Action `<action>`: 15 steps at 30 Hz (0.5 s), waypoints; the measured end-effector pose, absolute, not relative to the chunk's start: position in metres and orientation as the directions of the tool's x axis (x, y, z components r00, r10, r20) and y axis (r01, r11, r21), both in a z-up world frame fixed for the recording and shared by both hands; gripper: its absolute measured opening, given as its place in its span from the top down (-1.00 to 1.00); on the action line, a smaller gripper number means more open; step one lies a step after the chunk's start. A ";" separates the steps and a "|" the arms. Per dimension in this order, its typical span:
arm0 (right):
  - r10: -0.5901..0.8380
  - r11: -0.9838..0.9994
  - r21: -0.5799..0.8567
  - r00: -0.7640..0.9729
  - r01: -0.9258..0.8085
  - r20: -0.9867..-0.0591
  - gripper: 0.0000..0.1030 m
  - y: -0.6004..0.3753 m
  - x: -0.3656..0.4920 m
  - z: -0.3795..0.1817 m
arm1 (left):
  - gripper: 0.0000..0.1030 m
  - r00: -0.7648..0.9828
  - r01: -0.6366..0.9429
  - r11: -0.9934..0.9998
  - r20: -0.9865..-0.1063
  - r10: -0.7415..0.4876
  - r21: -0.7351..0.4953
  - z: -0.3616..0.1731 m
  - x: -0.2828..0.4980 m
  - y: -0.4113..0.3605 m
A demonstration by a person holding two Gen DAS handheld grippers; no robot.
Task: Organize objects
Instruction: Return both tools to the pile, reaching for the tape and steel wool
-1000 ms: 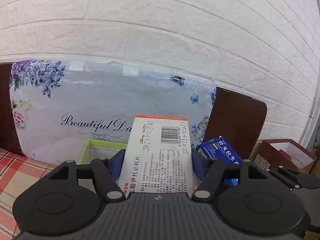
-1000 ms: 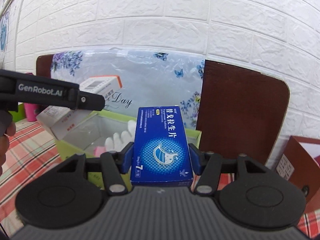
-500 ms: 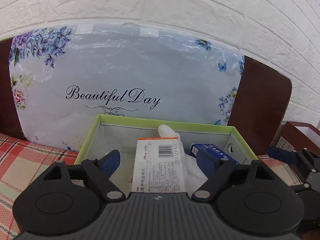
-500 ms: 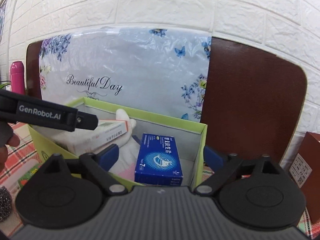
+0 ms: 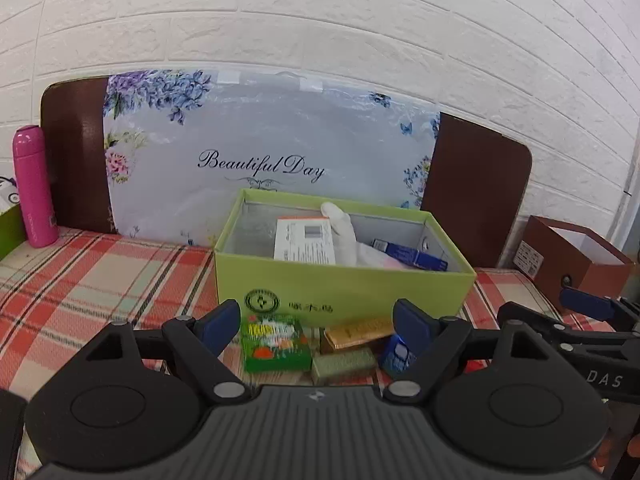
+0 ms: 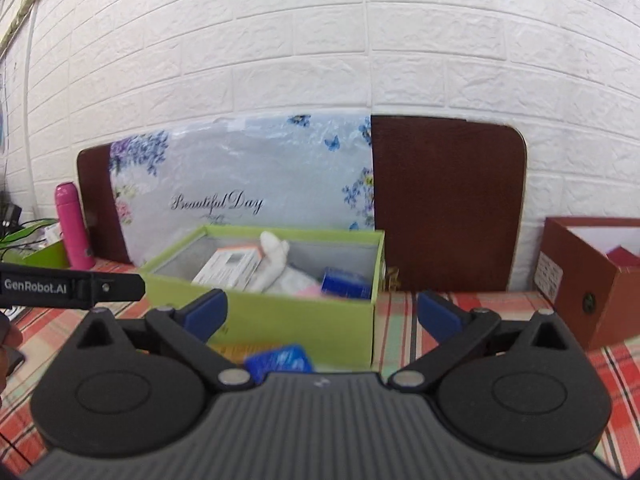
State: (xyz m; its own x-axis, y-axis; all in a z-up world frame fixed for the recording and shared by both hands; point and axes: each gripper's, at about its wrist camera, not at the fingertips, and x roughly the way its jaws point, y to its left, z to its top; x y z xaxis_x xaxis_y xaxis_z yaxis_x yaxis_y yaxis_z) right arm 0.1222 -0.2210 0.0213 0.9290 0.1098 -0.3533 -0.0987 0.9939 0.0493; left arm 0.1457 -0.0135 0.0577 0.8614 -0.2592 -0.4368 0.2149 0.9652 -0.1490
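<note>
Green box [image 5: 344,284]: open-topped, centre of the left-wrist frame, on the plaid tablecloth [image 5: 92,280]; centre-left in the right-wrist view [image 6: 280,320].
Box contents: white-and-orange medicine carton [image 5: 305,240] leaning at centre-left; white glove [image 5: 346,236] poking up beside it; blue carton [image 5: 408,255] lying toward the right wall. Same three seen in the right view: carton [image 6: 234,266], glove [image 6: 276,258], blue carton [image 6: 346,282].
Left gripper [image 5: 318,326]: jaws spread wide, nothing between them; level, low, pointed at the box's front wall.
Right gripper [image 6: 320,314]: jaws also spread wide, holding nothing; level, facing the box's right front corner.
Loose items in front of box: green packet [image 5: 276,346], gold-brown packet [image 5: 358,332], olive packet [image 5: 344,362], small blue packet [image 5: 396,354], all lower centre of the left view, blurred.
Right view only: one blue packet [image 6: 280,358] blurred at lower centre, a yellow edge beside it; the left gripper's side bar enters at mid-left.
Left view only: the right gripper's body at the lower right edge.
Behind box: floral "Beautiful Day" board [image 5: 272,152] against a brown panel [image 5: 476,192] and white brick wall.
Flanks: pink bottle [image 5: 34,188] far left; brown box [image 5: 576,256] far right, open.
</note>
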 end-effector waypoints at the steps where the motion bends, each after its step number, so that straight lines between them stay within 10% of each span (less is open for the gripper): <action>1: 0.111 0.994 0.050 0.926 -0.100 -0.360 -1.00 -0.219 0.112 0.017 | -0.68 0.857 0.215 0.964 -0.443 -0.264 -0.158 0.053 0.137 -0.011; 15: 0.165 0.984 0.138 0.849 -0.110 -0.503 -1.00 -0.196 0.028 -0.048 | -0.68 0.810 0.086 0.970 -0.551 -0.200 -0.226 -0.010 0.095 0.039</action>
